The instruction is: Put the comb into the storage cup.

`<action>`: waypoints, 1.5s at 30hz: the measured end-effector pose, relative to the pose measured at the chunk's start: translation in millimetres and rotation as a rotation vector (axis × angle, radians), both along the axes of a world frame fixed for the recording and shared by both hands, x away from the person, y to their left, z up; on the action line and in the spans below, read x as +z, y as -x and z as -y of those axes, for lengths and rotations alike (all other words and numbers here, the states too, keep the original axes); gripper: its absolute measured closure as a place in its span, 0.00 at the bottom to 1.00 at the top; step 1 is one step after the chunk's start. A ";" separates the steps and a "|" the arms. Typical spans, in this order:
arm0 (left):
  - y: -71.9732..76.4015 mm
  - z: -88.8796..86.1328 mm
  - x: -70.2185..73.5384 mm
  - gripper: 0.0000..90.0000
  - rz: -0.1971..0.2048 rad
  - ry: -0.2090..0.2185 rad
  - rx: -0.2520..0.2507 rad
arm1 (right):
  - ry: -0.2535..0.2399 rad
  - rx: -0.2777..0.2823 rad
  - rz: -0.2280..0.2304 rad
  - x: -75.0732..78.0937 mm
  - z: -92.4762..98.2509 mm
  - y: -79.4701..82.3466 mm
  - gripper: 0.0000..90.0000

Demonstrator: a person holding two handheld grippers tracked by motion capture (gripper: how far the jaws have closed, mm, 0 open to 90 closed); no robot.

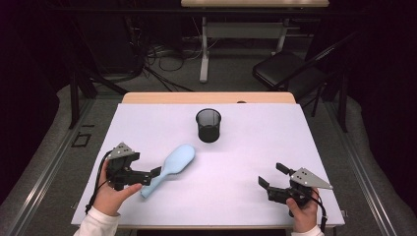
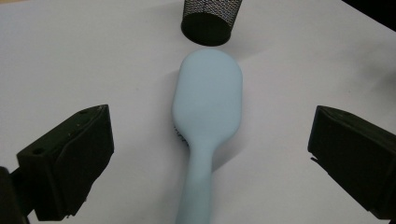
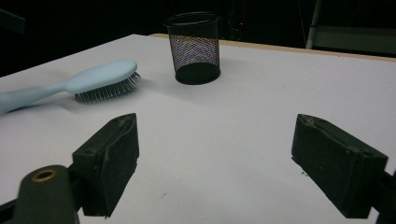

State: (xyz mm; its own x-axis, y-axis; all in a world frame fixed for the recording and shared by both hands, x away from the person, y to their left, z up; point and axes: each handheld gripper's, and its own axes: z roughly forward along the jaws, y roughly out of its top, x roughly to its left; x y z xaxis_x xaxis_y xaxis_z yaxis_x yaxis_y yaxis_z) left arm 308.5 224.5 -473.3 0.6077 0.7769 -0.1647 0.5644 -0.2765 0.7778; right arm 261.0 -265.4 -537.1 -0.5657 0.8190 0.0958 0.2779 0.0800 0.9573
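A table covered by a white sheet is seen, with a strip of bare wood left showing along its far edge. A light blue hairbrush is laid bristles down near the left side, and a black mesh cup is stood upright farther back, near the middle.

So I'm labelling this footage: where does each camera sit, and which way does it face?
High view: above the near table edge, looking forward and down; both hands, left gripper, right gripper.
Left gripper view: on that gripper, facing along the hairbrush between open jaws.
Right gripper view: low, open jaws, facing across the table.
Shared: hairbrush and mesh cup.
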 end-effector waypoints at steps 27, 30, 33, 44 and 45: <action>-16.9 3.9 11.4 0.01 -0.109 -0.143 -0.033 | 0.002 0.005 0.001 0.1 -0.5 1.0 0.16; -18.7 6.0 13.2 0.01 -0.120 -0.166 -0.042 | 0.007 0.007 0.001 0.1 -0.5 0.9 0.16; -20.1 8.6 14.4 0.01 -0.136 -0.187 -0.051 | 0.006 0.008 0.000 0.2 -1.0 1.1 0.16; -25.7 14.0 16.4 0.01 -0.187 -0.266 -0.078 | 0.004 0.006 -0.004 0.1 -1.6 1.4 0.16; -26.4 14.6 16.3 0.01 -0.191 -0.271 -0.081 | 0.004 0.007 -0.004 0.0 -1.6 1.4 0.16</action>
State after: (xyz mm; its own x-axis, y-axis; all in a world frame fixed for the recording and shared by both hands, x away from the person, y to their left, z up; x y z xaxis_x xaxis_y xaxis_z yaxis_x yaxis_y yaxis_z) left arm 334.9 209.9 -457.0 0.6470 0.7588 -0.0755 0.6609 -0.5086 0.5518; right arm 259.6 -263.9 -537.1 -0.5712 0.8153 0.0952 0.2814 0.0855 0.9558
